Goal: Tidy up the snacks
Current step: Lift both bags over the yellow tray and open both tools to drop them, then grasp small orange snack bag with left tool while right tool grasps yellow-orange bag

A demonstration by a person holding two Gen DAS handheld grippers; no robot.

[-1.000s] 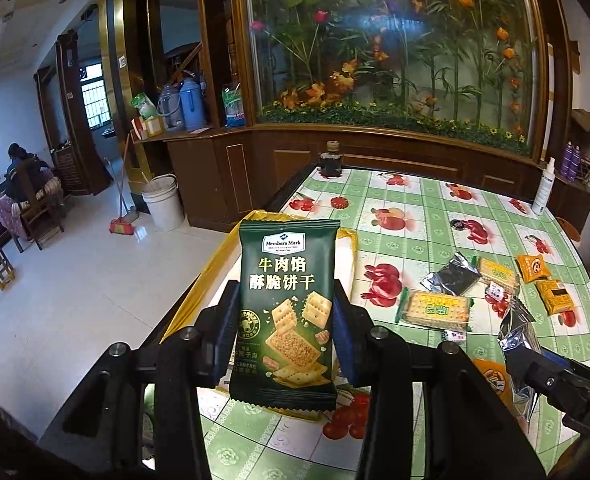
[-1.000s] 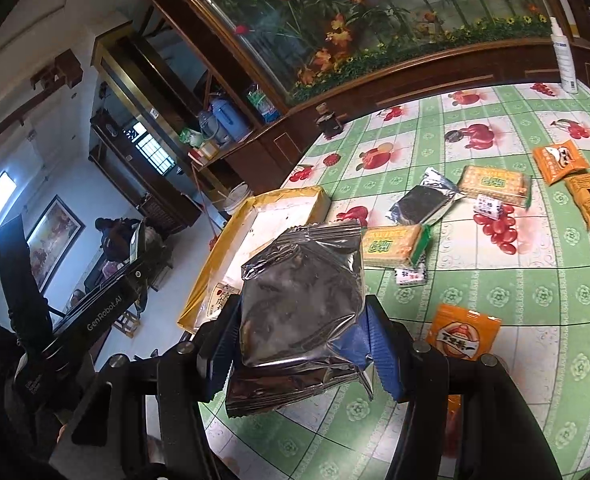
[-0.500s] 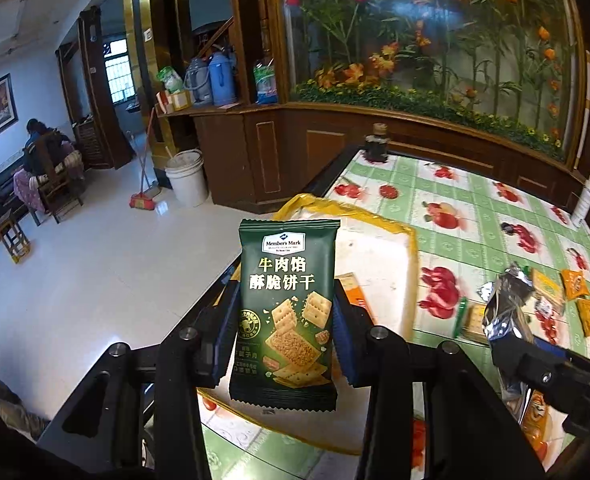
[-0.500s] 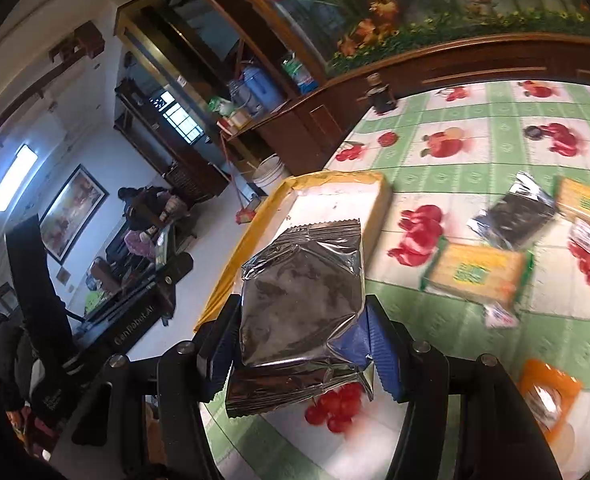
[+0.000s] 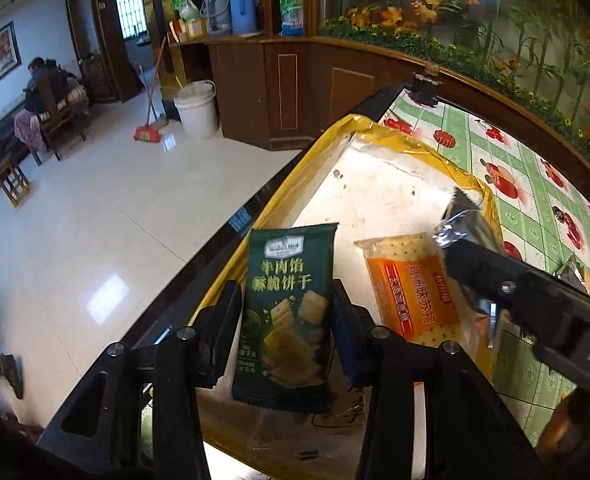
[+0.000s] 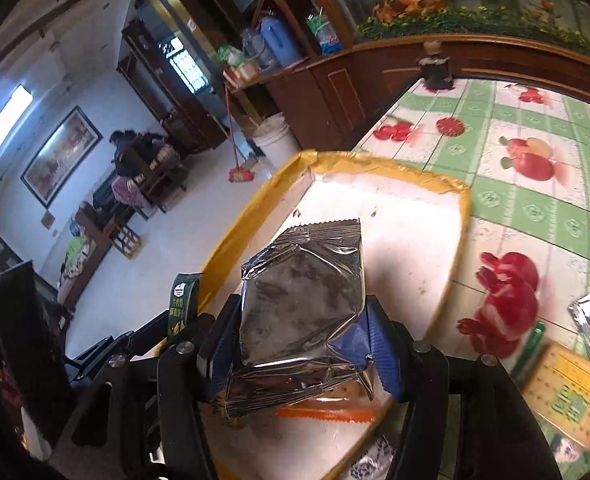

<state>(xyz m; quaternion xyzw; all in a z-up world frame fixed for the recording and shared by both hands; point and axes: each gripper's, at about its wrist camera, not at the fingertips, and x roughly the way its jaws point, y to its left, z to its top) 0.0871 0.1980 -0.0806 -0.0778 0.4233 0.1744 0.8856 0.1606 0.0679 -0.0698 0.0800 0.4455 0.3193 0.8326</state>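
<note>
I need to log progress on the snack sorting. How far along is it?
Done: one orange cracker pack lies in the yellow-rimmed tray. In hand: the left gripper holds a green biscuit packet and the right gripper a silver foil packet, both over the tray. Left: a yellow cracker pack on the table.

Both grippers are matte black plastic frames. The left gripper [image 5: 287, 316] and right gripper [image 6: 301, 332] carry ribbed blue fingers [image 6: 383, 354] and round silver screws [image 5: 379, 333] at the joints.
</note>
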